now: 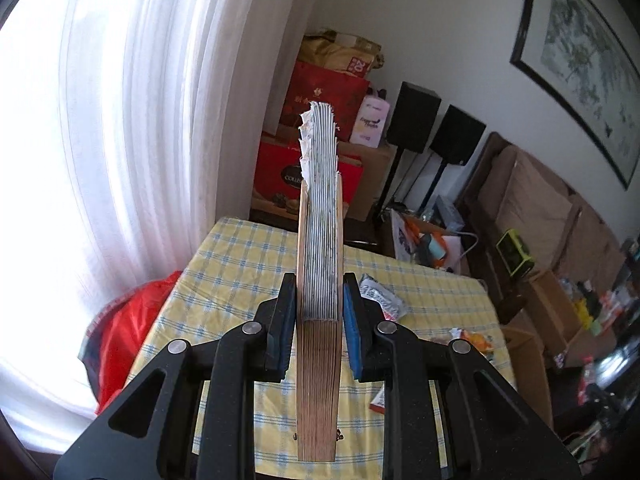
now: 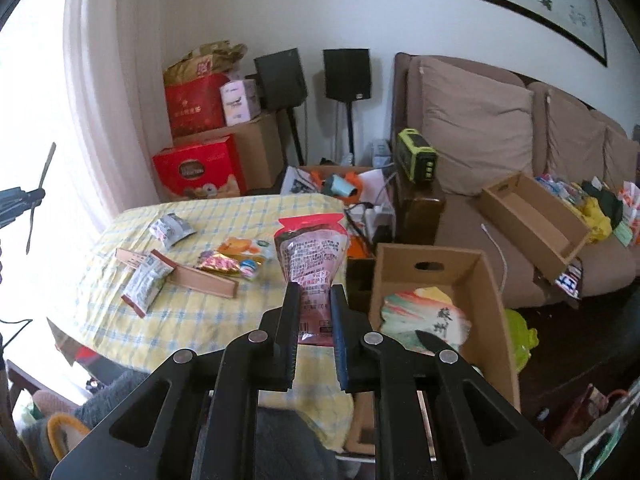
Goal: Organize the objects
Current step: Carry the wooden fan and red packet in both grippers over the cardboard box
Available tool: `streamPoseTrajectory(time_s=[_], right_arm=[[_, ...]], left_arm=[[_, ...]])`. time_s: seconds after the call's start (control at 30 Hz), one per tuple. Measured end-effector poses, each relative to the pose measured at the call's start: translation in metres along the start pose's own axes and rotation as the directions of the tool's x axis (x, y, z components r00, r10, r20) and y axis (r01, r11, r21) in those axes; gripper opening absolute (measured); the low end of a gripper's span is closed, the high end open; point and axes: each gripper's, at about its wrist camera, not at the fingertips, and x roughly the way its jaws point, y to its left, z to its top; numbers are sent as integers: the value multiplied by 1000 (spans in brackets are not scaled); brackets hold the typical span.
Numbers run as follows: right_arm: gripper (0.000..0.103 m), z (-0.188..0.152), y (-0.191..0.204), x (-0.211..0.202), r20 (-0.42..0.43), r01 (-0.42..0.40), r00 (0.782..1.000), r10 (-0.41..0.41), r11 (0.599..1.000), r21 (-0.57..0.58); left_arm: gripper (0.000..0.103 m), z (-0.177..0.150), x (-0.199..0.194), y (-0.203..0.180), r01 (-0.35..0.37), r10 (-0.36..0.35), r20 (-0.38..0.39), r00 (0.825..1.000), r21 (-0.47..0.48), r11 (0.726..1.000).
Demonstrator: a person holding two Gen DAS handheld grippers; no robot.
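Left tool (image 1: 320, 300) grips one folded fan (image 1: 320, 240); right tool (image 2: 314, 312) grips one snack packet (image 2: 310, 252).

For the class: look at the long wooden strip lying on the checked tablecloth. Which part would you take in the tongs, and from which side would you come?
Probably the bare right half of the wooden strip, coming from above with the tongs across its narrow width. It lies flat and long, and a snack packet leans over its left part, so the right end is freer. Both tongs are full now.
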Motion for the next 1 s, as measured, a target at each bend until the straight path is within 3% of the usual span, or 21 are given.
streamPoseTrajectory(time_s=[0.2, 0.4, 0.67, 0.87, 1.0], right_arm=[[13, -18, -27, -18, 22, -5, 1000, 3, 998, 69], [13, -38, -41, -8, 10, -20, 1000, 19, 993, 113], [13, -58, -73, 2, 2, -12, 1000, 12, 986, 166], [14, -66, -88, -2, 51, -43, 998, 36, 987, 153], [14, -67, -101, -3, 29, -58, 998, 53, 976, 212]], left_arm=[[20, 6, -5, 15, -77, 77, -9, 997, -42, 996], [20, 2, 3, 2, -122, 120, -59, 991, -38, 992], [20, -3, 18, -72, -70, 76, -111, 991, 52, 996], [20, -8, 23, -117, -32, 44, -138, 989, 87, 996], [20, -9, 21, -139, 31, -16, -156, 988, 93, 995]])
